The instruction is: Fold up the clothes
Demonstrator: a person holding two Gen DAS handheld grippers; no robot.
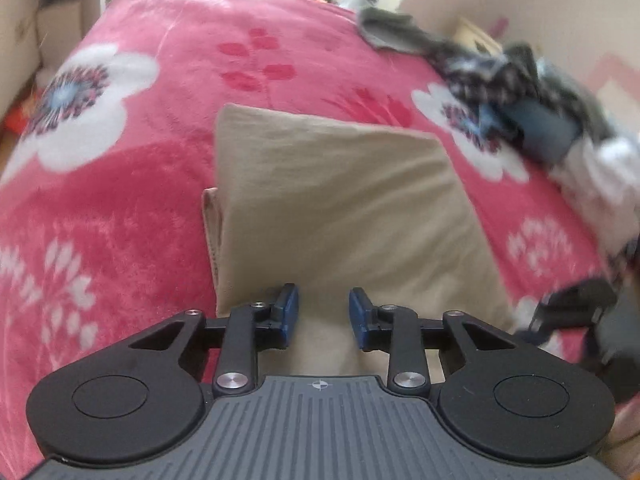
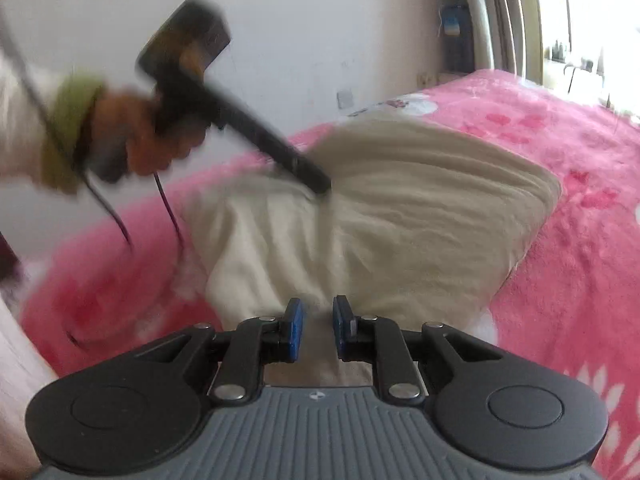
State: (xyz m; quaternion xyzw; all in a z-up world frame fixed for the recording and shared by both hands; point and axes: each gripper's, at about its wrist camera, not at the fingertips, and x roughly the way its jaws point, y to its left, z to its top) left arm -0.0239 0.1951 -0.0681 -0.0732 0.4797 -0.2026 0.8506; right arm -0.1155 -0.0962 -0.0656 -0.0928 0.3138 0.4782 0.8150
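1. Here, a folded beige cotton garment [image 1: 340, 200] lies flat on a fluffy pink blanket with white flower prints [image 1: 132, 184], near the middle of the bed; a lighter hem layer peeks out along its left edge in the left wrist view.
2. The left gripper [image 1: 323, 316] sits low over the near edge of the beige garment, its blue-padded fingers [image 1: 289, 312] spread apart with only cloth showing between them, clamping nothing.
3. The right gripper [image 2: 318, 328] is likewise over the garment's near edge, its blue pads [image 2: 295, 328] parted by a narrow gap and not pinching the fabric.
4. In the right wrist view, a hand [image 2: 136, 132] with a green cuff holds the other tool, its black tip touching the wrinkled garment; this part is motion-blurred.
5. Further out, a blurred heap of mixed dark, checked and white clothes [image 1: 532, 108] lies along the blanket's right side, well apart from the garment.
6. A pale wall [image 2: 280, 20] stands behind the bed.
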